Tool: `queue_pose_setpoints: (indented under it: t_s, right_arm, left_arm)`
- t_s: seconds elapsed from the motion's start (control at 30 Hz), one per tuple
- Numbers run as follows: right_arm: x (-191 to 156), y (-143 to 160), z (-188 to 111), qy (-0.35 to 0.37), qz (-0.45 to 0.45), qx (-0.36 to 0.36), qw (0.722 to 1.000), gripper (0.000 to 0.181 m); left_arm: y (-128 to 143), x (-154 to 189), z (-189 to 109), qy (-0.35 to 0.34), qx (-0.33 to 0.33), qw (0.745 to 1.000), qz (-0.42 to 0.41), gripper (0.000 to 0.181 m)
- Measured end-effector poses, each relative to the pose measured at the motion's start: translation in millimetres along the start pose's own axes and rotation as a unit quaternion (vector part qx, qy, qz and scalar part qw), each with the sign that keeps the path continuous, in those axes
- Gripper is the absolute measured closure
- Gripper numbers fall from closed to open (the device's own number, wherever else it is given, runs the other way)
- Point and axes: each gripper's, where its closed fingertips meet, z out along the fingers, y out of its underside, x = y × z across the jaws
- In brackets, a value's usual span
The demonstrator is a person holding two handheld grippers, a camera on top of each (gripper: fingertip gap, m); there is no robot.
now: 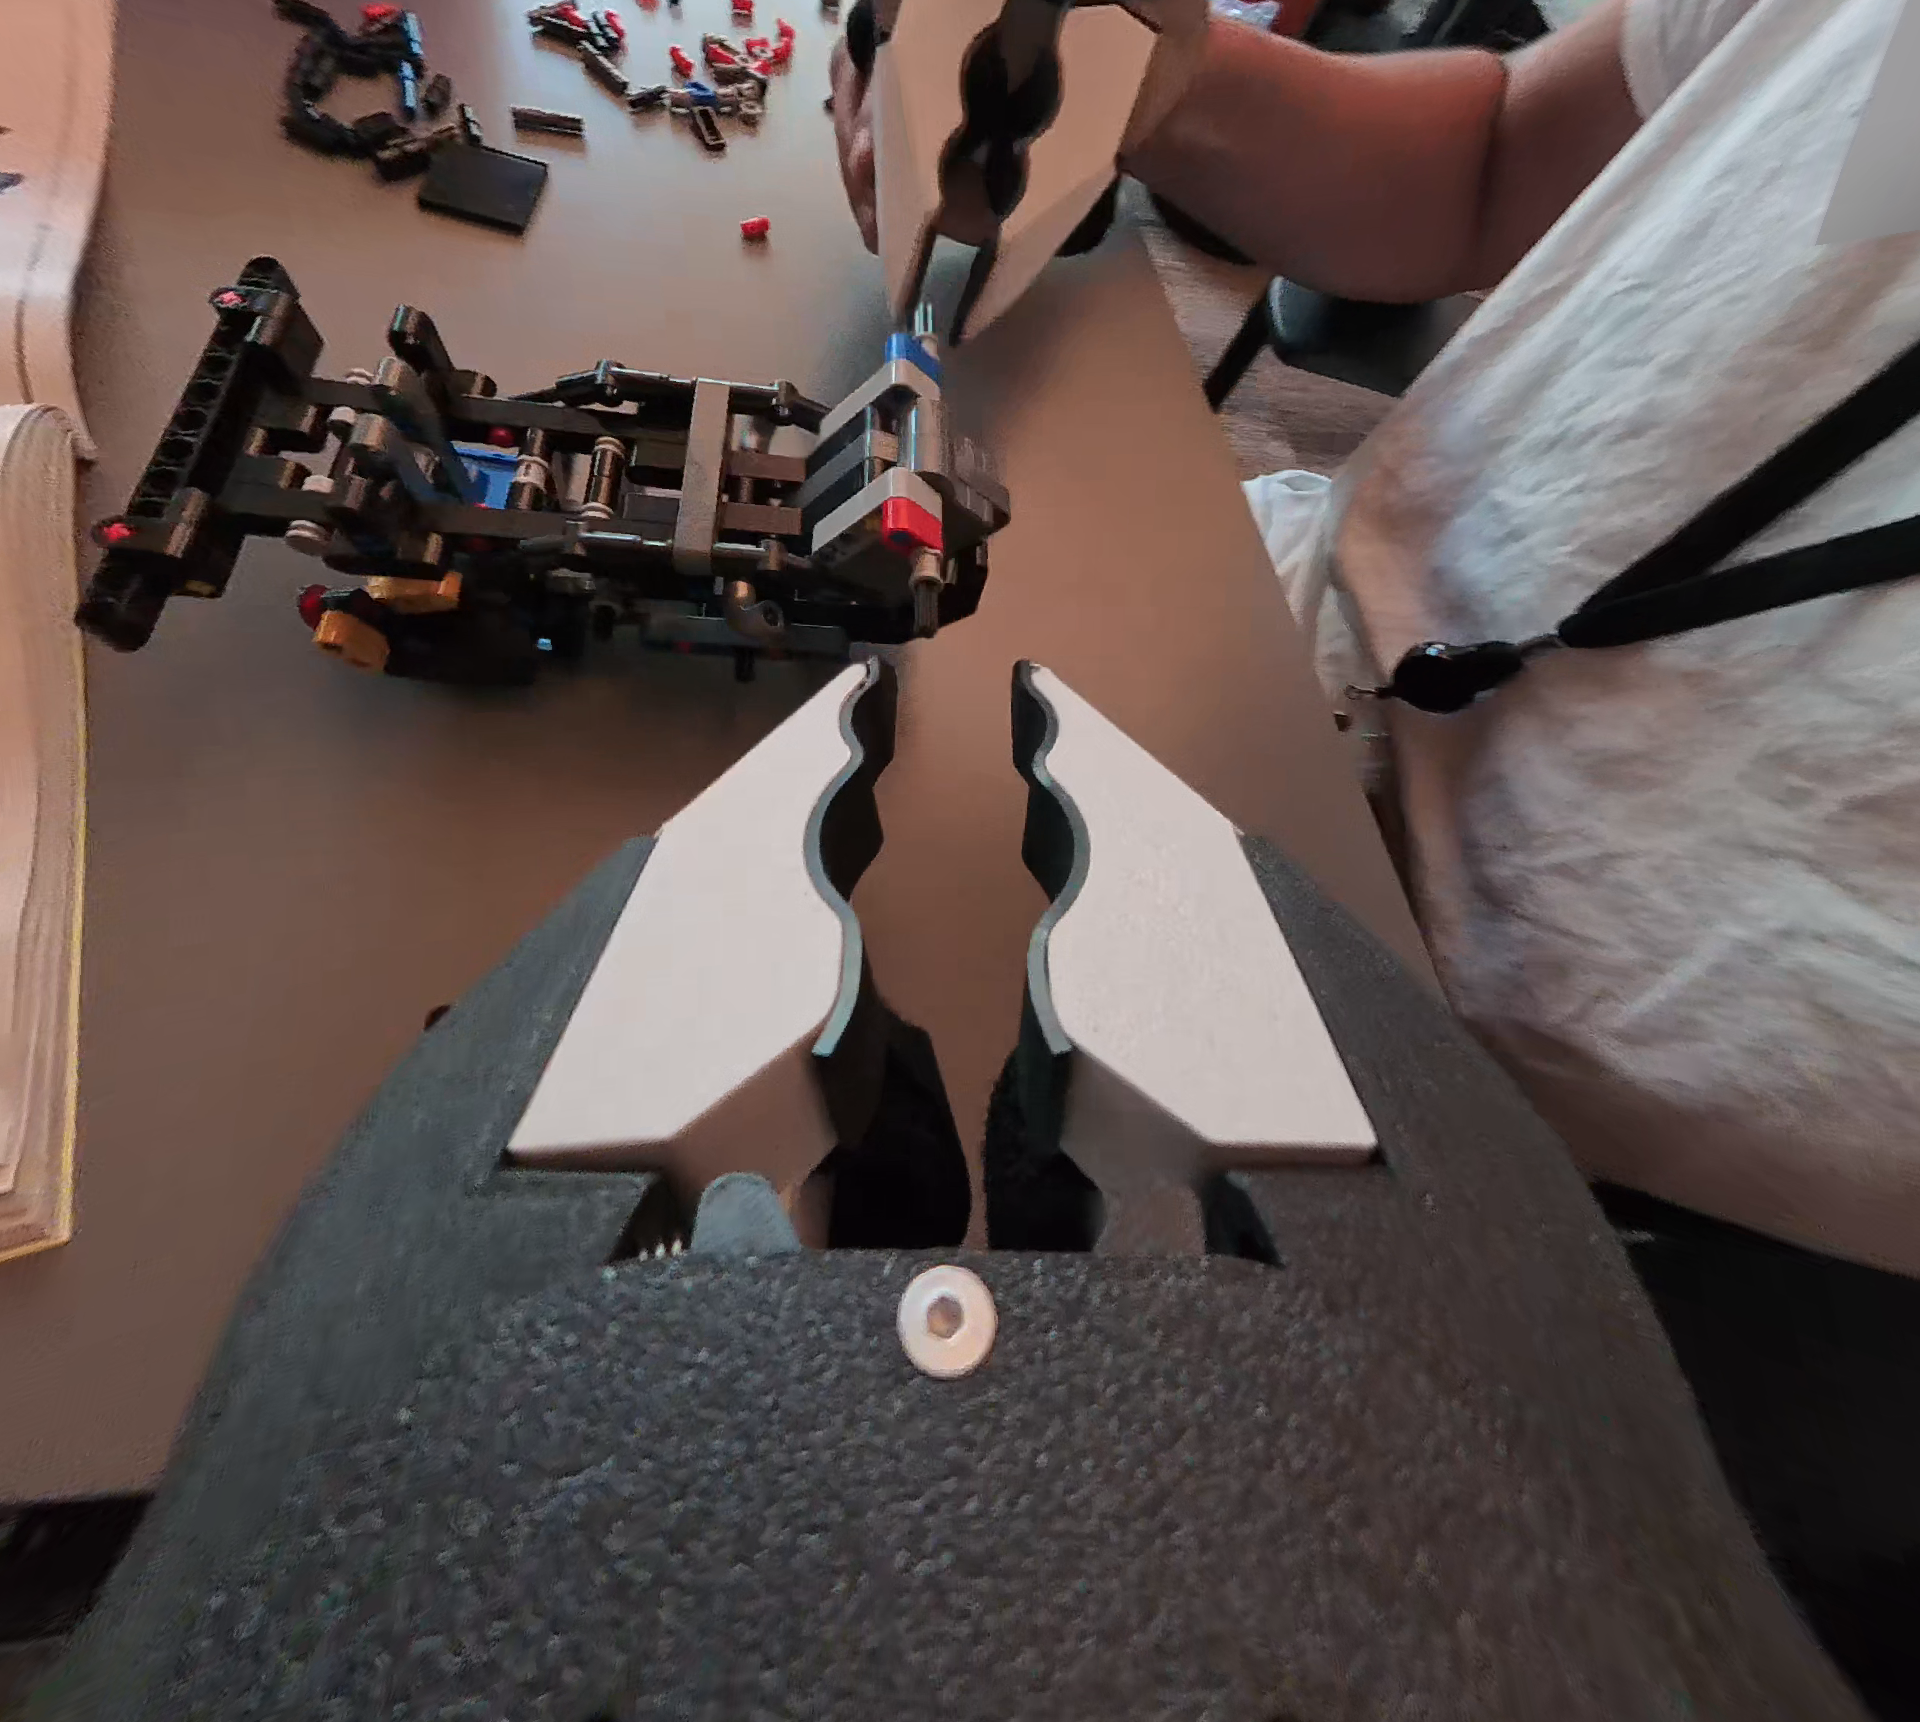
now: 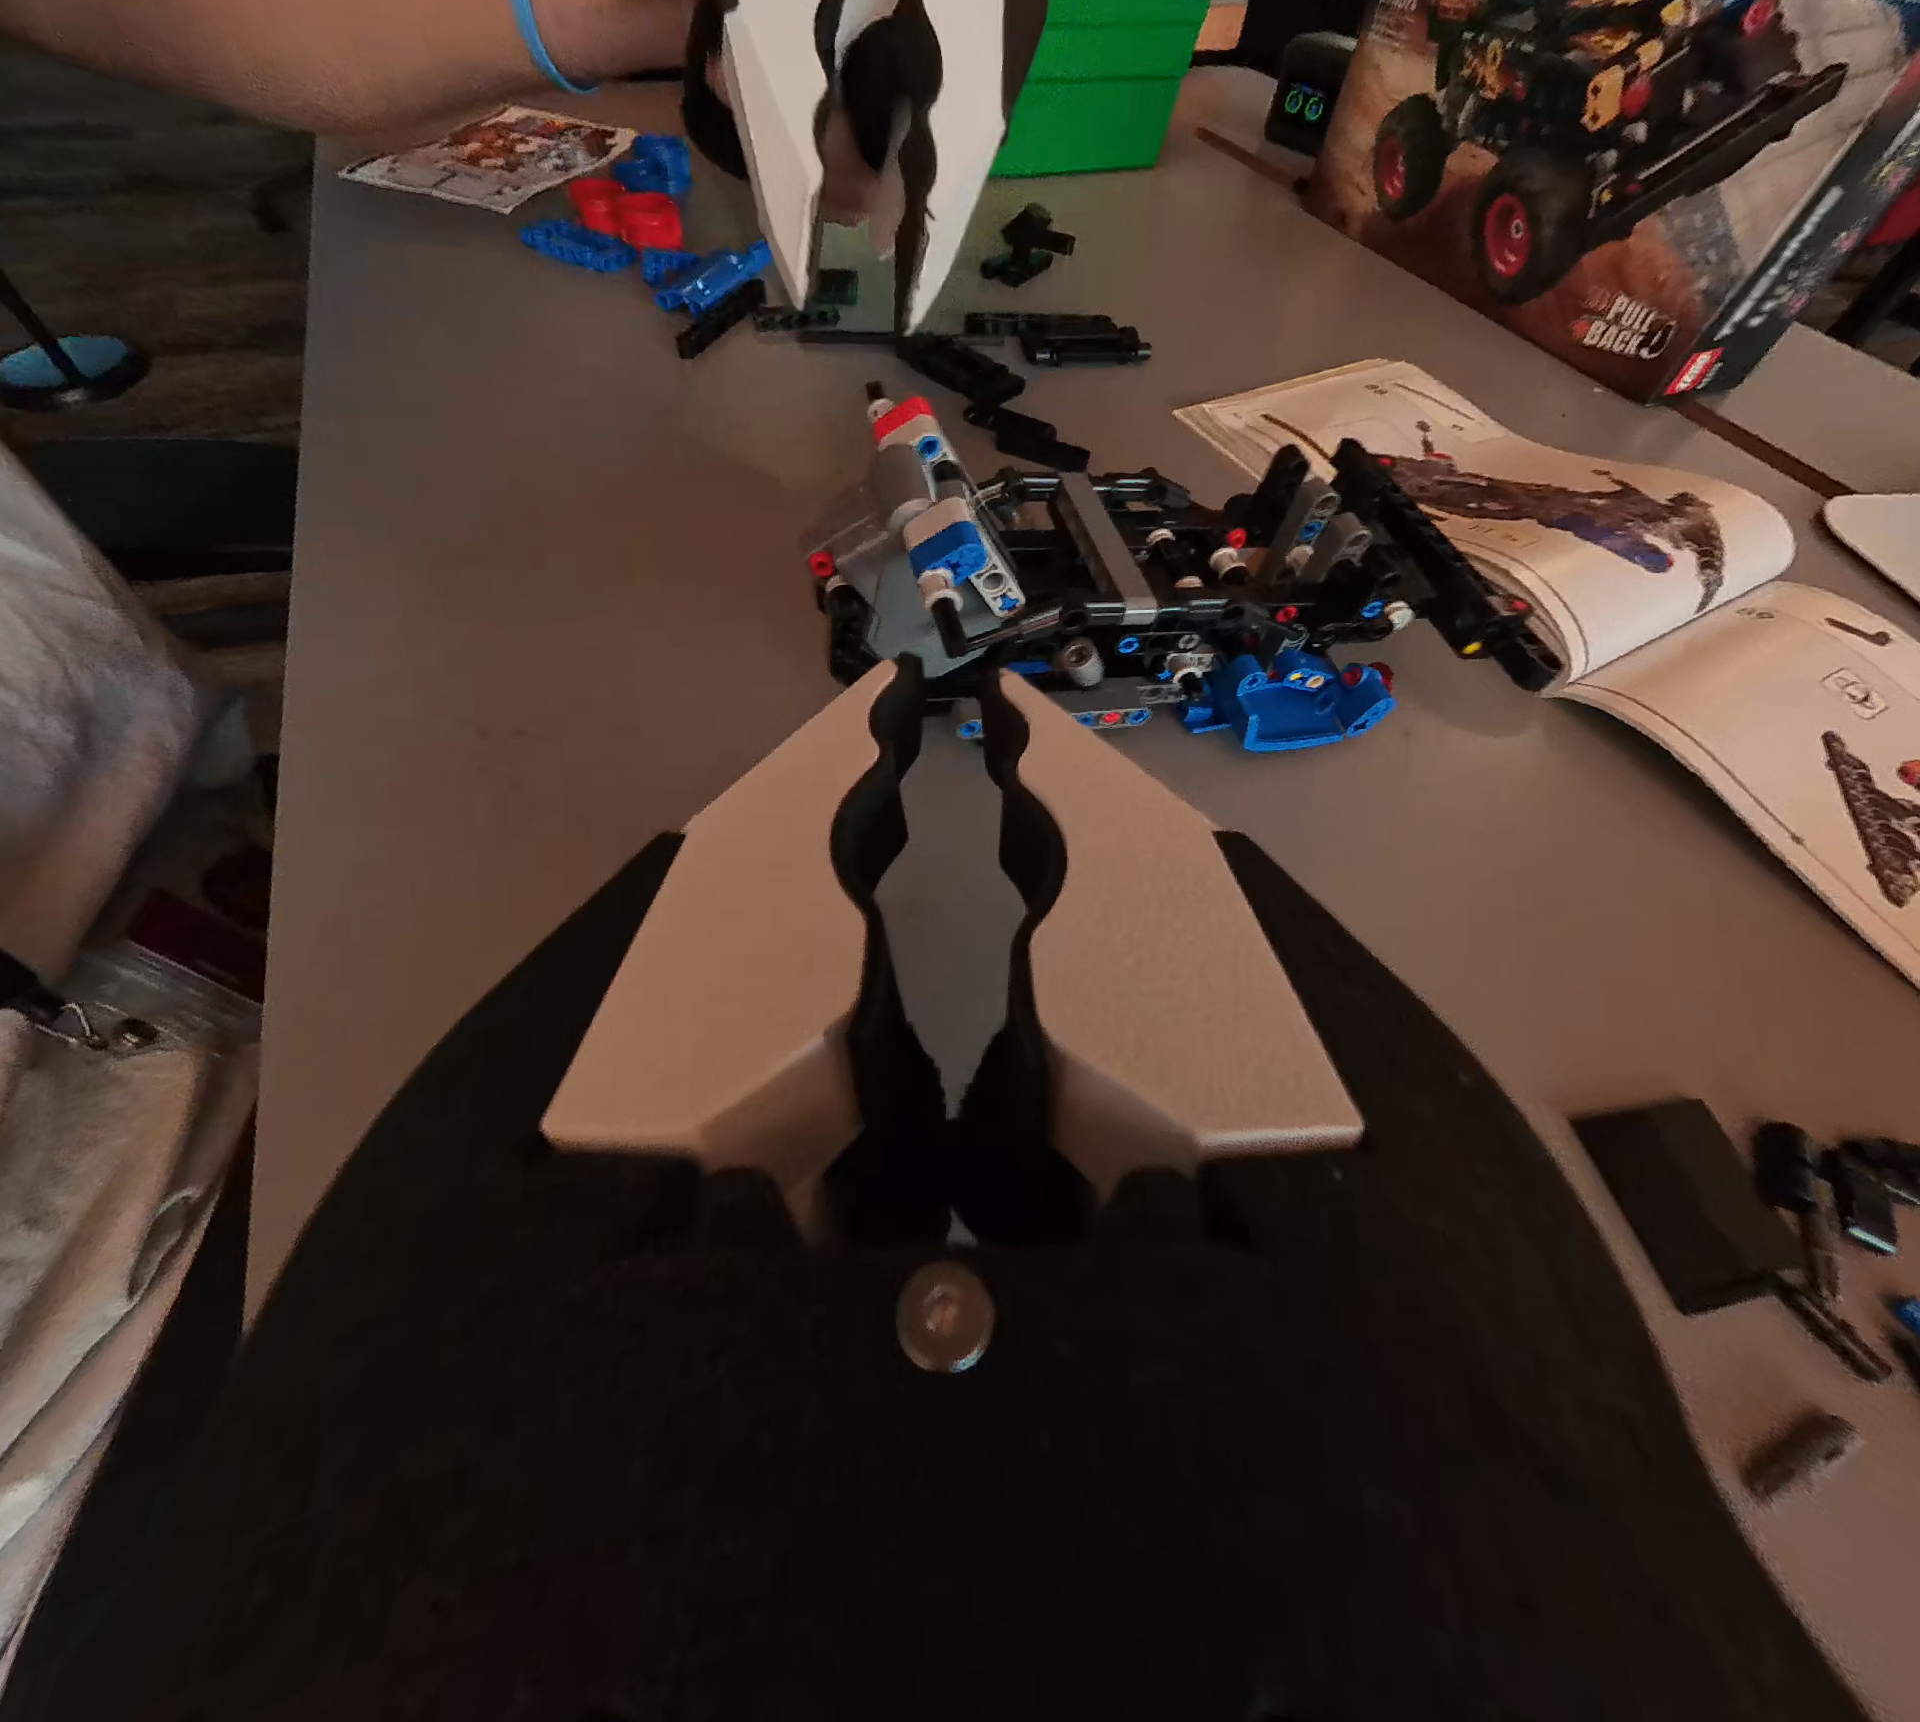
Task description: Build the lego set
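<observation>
Right tongs (image 2: 948, 675) parted at chassis (image 2: 1091, 571) near table edge (image 2: 301, 529)

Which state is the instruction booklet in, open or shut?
Open: the instruction booklet lies spread on the table, printed pages facing up.

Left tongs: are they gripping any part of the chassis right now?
No. In the left wrist view the left tongs stand open with bare table between them, just short of the chassis.
</observation>
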Motion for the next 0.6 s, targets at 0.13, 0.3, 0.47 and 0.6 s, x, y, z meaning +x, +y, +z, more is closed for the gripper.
queue_pose_setpoints:
  t_s: [0.13, 0.3, 0.47, 0.6]
  right_arm:
    - [-11, -2, 7, -0.009, -0.008, -0.007, 1.000, 0.171]
    - [-22, -1, 7, -0.009, -0.016, -0.022, 1.000, 0.170]
    - [-4, -2, 4, 0.047, 0.000, -0.019, 0.999, 0.170]
    - [-5, -8, 12, 0.068, -0.020, -0.007, 0.997, 0.165]
  left_arm:
    - [7, 5, 7, -0.048, 0.002, 0.999, 0.008, 0.161]
    - [9, -6, 2, -0.135, 0.027, 0.990, 0.002, 0.163]
    - [13, -8, 12, -0.152, 0.042, 0.987, -0.005, 0.165]
    - [8, -10, 21, -0.161, 0.056, 0.985, 0.017, 0.170]
